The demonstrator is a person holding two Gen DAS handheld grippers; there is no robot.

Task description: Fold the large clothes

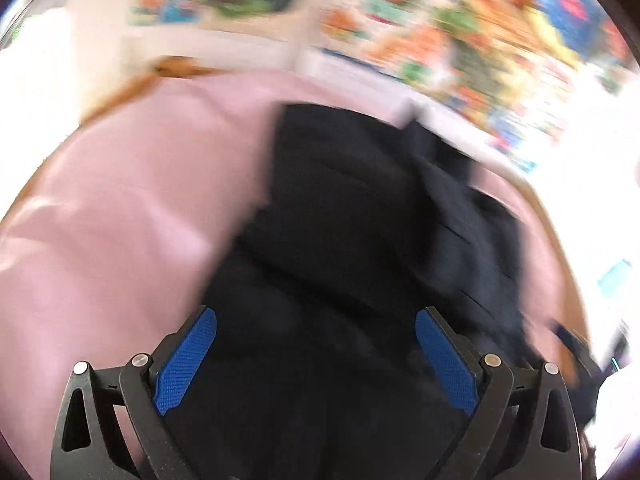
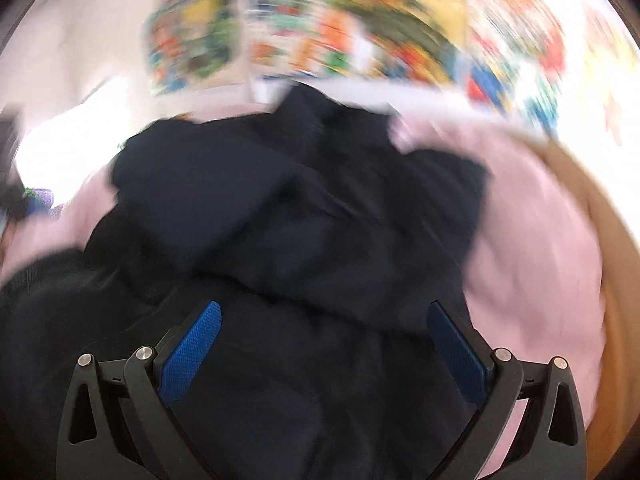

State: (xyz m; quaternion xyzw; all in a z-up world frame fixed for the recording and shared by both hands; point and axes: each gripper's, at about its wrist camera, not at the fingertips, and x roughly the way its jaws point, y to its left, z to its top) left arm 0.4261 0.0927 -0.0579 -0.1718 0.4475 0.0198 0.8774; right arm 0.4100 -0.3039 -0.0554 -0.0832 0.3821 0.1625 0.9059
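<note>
The dark garment [image 1: 360, 220] lies crumpled across the middle of both views, on a pink sheet [image 1: 120, 208] that fills the left of the left view. My left gripper [image 1: 316, 360] is released, blue pads spread over the cloth with nothing gripped. My right gripper [image 2: 324, 356] gapes likewise (both views blurred). Colourful posters [image 2: 320, 32] line the top.

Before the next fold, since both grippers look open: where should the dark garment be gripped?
Probably at the dark garment layer's free right-hand edge on the pink cover, approached from the right. There it lies thin and exposed; the middle is bunched. Blur hides finer detail.
</note>
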